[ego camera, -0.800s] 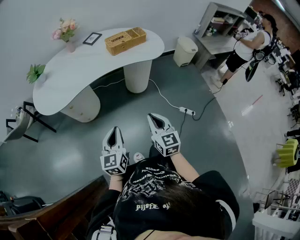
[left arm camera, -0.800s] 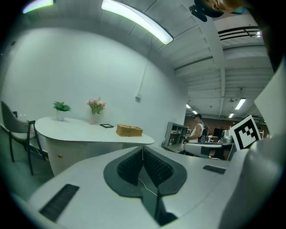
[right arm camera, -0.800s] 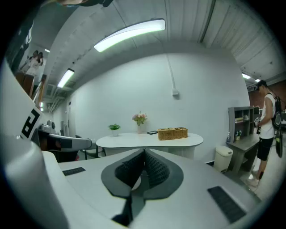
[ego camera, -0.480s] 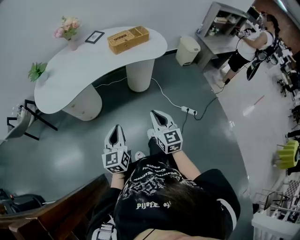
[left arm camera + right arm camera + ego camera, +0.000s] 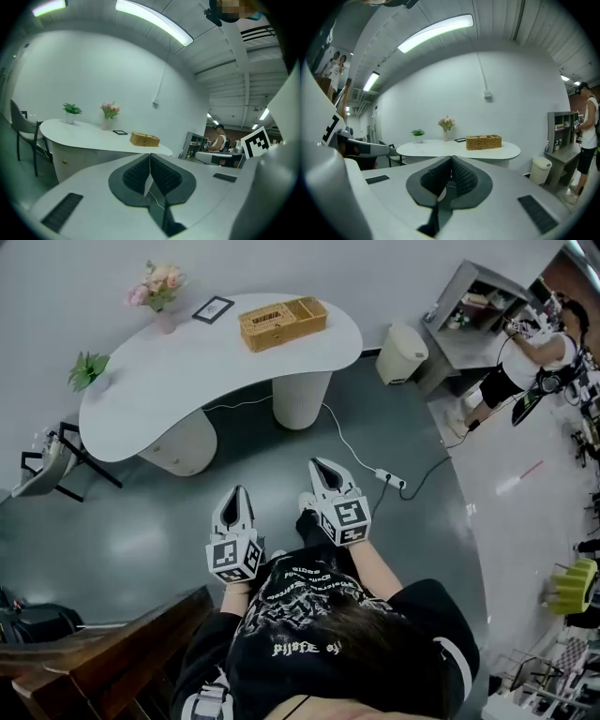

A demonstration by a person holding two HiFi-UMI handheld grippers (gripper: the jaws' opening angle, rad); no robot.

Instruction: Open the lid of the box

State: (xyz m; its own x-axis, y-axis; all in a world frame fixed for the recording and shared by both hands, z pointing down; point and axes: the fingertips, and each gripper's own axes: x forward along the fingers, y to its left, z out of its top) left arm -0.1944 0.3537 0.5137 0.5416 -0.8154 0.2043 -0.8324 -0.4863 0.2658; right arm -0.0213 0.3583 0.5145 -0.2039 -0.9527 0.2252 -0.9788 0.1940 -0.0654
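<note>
**We are facing the box with 2 closed, empty grippers.**
We are holding the left gripper (image 5: pixel 234 495) and right gripper (image 5: pixel 322 470) with jaws pressed together on nothing. The wicker box (image 5: pixel 282 322) is sitting well ahead on the white table (image 5: pixel 169 381), long axis crosswise, nearer the right gripper.

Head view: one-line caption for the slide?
Person with left gripper and right gripper shut and empty, facing the wicker box on a white table across the grey floor.
</note>
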